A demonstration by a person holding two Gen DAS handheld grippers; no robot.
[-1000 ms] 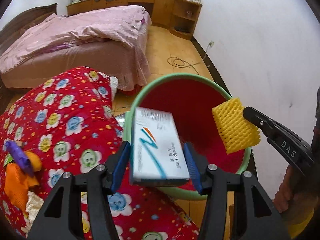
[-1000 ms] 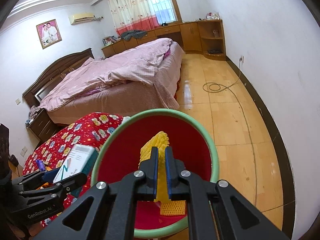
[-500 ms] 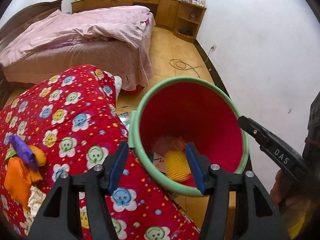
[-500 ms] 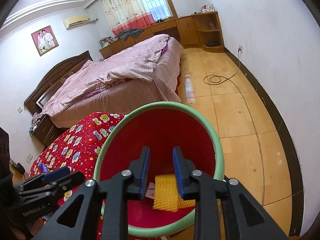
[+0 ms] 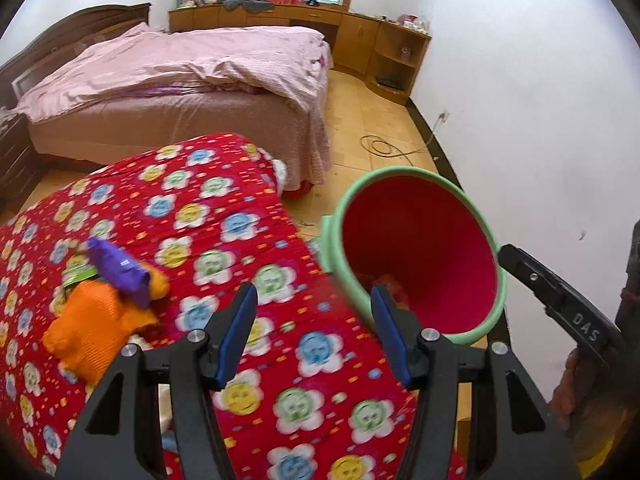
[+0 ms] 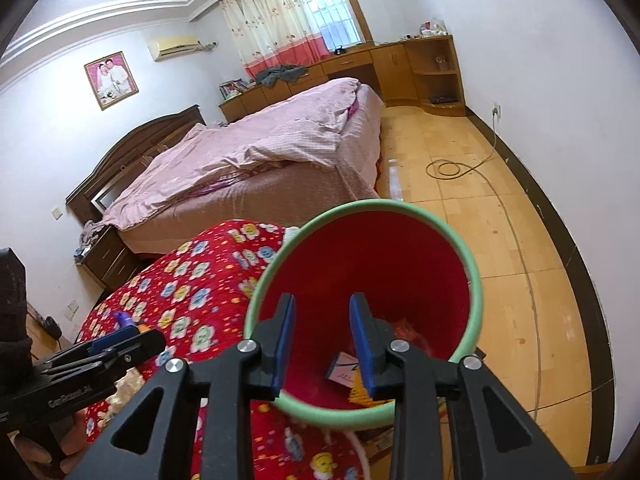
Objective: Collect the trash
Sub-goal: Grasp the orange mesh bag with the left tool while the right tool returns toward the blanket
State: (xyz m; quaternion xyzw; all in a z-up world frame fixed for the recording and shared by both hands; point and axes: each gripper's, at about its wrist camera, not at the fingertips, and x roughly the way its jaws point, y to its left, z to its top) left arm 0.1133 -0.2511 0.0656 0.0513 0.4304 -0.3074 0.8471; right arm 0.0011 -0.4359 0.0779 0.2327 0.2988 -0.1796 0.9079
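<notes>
A red flower-print quilt (image 5: 224,240) carries an orange mesh scrap (image 5: 96,324) with a purple wrapper (image 5: 118,266) on top. Beside it, the green-rimmed red bin (image 5: 424,240) stands on the wooden floor (image 6: 500,240).

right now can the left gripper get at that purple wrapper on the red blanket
Probably yes. The left gripper is open and empty, and the purple wrapper lies on top of the orange trash on the blanket, nothing covering it or standing between.
</notes>
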